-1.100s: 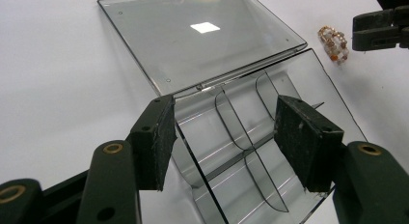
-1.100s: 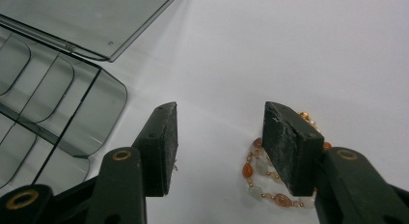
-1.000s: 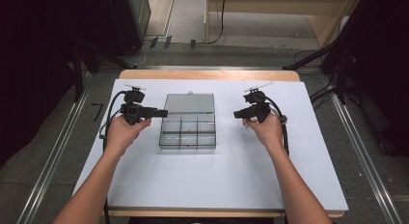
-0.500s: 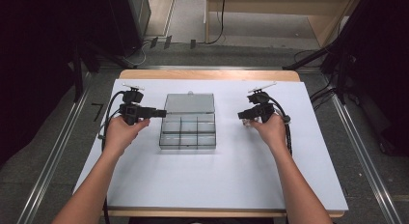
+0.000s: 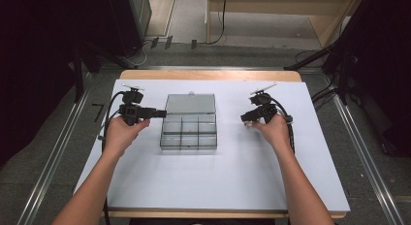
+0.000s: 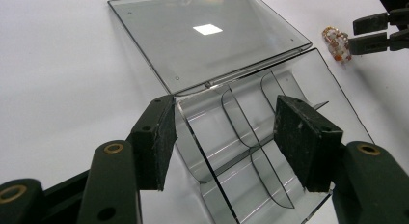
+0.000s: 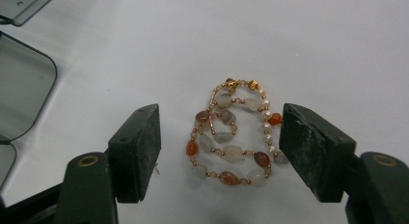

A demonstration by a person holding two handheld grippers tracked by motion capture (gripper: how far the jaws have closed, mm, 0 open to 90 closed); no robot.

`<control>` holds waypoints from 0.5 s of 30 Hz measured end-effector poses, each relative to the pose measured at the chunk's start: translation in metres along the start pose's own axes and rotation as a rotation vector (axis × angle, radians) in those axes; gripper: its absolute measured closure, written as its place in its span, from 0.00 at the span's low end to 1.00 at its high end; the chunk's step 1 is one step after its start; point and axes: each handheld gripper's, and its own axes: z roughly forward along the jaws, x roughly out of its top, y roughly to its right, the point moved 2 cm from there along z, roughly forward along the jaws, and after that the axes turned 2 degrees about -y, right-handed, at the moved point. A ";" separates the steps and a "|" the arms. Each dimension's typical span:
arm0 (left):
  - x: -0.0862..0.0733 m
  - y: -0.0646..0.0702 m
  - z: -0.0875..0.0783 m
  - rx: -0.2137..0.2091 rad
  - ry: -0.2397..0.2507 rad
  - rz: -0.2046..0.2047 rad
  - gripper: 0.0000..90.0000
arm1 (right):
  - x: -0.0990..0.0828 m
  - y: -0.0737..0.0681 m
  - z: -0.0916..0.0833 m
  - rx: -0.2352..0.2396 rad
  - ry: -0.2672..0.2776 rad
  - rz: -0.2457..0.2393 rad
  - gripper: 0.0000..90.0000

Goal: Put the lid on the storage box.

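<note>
The right tongs (image 7: pixel 219 151) stand wide, their jaws having just been opening, and the beaded bracelet of orange, grey and white stones on gold-coloured links (image 7: pixel 233 137) lies coiled between them on the white table cover (image 7: pixel 289 40), with neither pad pressing on it. The left tongs (image 6: pixel 226 142) also stand wide, straddling the near corner of the clear smoked-plastic compartment box (image 6: pixel 270 137) with no pad seen bearing on its wall. In the high view, the box (image 5: pixel 189 133) sits at the middle of the table with its hinged lid (image 5: pixel 190 104) folded flat behind it, and the bracelet rests well to the right of the box, just ahead of the right tongs (image 5: pixel 246 119). The bracelet is judged light, limp and loosely coiled; it will sag and swing when lifted, and smooth beads may slip from flat pads. Grip is best taken across the middle of the coil, where several strands overlap, so that the pads gather more than one loop. The box is judged light, stiff and liable to slide.
</note>
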 end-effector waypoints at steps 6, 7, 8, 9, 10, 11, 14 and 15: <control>-0.002 0.000 -0.001 0.007 -0.004 -0.004 0.46 | 0.002 0.001 0.004 -0.049 -0.045 -0.019 0.32; -0.003 -0.001 -0.001 0.008 -0.004 -0.006 0.46 | 0.002 0.001 0.005 -0.048 -0.053 -0.016 0.31; -0.004 -0.001 -0.002 0.011 -0.003 -0.005 0.46 | 0.002 0.001 0.005 -0.052 -0.061 -0.014 0.31; -0.004 -0.001 -0.002 0.011 -0.001 -0.009 0.46 | 0.003 0.002 0.006 -0.054 -0.068 -0.011 0.30; -0.005 -0.002 -0.003 0.012 -0.002 -0.008 0.46 | 0.003 0.003 0.007 -0.053 -0.073 -0.012 0.29; -0.005 -0.003 -0.004 0.013 -0.002 -0.009 0.46 | 0.003 0.003 0.008 -0.053 -0.081 -0.003 0.28; -0.007 -0.004 -0.005 0.017 -0.003 -0.016 0.46 | 0.004 0.004 0.010 -0.062 -0.097 -0.001 0.26; -0.007 -0.005 -0.004 0.016 -0.003 -0.018 0.46 | 0.004 0.005 0.011 -0.066 -0.098 -0.002 0.24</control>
